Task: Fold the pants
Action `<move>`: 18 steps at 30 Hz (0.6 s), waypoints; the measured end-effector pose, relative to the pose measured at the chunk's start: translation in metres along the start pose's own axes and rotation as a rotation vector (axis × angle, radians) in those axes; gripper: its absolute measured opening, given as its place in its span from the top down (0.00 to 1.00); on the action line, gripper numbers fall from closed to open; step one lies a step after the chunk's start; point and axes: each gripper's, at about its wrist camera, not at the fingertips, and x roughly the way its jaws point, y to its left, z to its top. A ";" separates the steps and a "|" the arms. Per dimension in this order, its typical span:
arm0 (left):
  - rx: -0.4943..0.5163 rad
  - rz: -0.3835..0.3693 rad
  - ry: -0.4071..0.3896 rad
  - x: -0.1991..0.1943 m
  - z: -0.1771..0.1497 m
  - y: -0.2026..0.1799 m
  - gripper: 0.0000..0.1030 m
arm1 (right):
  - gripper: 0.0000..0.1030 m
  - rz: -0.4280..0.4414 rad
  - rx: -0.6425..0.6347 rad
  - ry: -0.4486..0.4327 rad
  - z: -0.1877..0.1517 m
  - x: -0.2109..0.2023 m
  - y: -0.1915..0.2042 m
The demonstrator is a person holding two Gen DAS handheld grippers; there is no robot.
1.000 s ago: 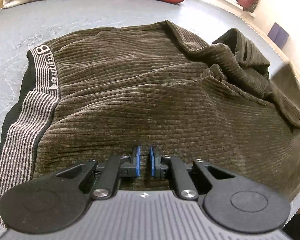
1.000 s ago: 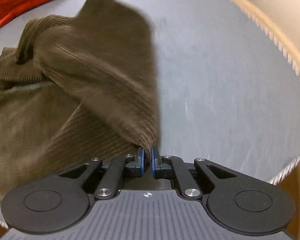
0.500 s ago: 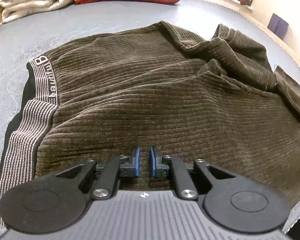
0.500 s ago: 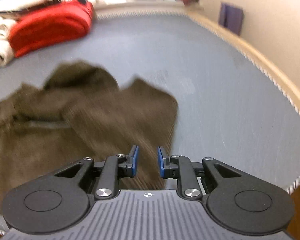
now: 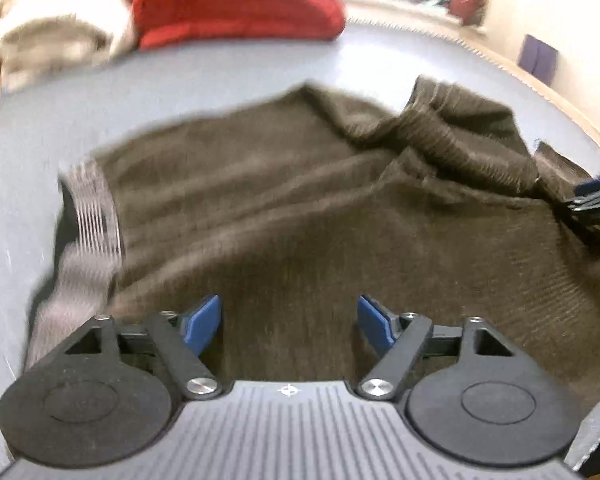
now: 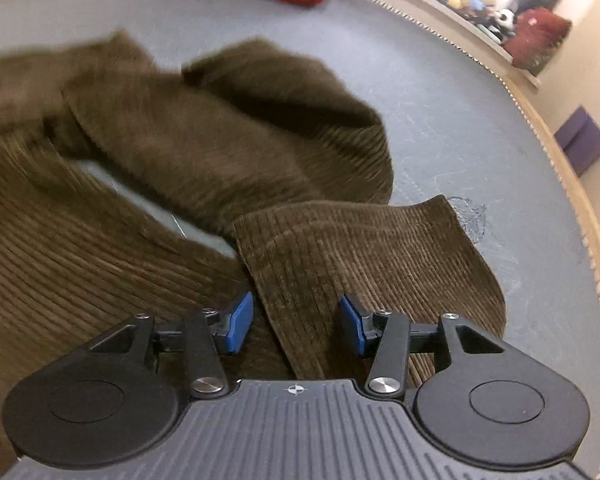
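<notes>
Dark brown corduroy pants (image 5: 300, 208) lie on the grey table, with the striped grey waistband (image 5: 88, 216) at the left and bunched legs at the right. My left gripper (image 5: 290, 322) is open and empty above the near edge of the pants. My right gripper (image 6: 296, 322) is open and empty over a flat leg end (image 6: 364, 248). A rumpled fold of the other leg (image 6: 236, 128) lies beyond it. The right gripper's tips also show at the right edge of the left wrist view (image 5: 598, 192). Both views are blurred.
A red folded garment (image 5: 236, 4) and a cream one (image 5: 52, 36) lie at the far side of the grey table (image 6: 480, 128). The table's rounded wooden rim (image 6: 580, 200) runs along the right. A purple box (image 6: 580, 140) stands beyond it.
Both grippers have opened wide. The right gripper let go of the leg end, which now lies flat on the table. The left gripper has pulled back and up from the pants.
</notes>
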 end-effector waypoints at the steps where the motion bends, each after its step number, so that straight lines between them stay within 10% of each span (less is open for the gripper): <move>1: 0.026 0.002 -0.029 -0.002 0.002 -0.003 0.21 | 0.52 -0.027 -0.027 -0.004 0.002 0.005 0.003; 5: 0.021 0.006 -0.117 -0.002 0.013 -0.004 0.00 | 0.83 -0.029 -0.058 -0.032 0.010 0.013 -0.003; 9: -0.016 0.027 -0.161 0.010 0.028 0.001 0.00 | 0.86 -0.088 0.081 -0.163 0.011 -0.019 -0.056; 14: -0.039 0.046 -0.154 0.023 0.034 0.003 0.00 | 0.86 -0.310 0.659 -0.242 -0.045 -0.060 -0.206; 18: -0.006 0.072 -0.146 0.036 0.034 -0.003 0.00 | 0.86 -0.452 1.236 0.047 -0.173 -0.039 -0.300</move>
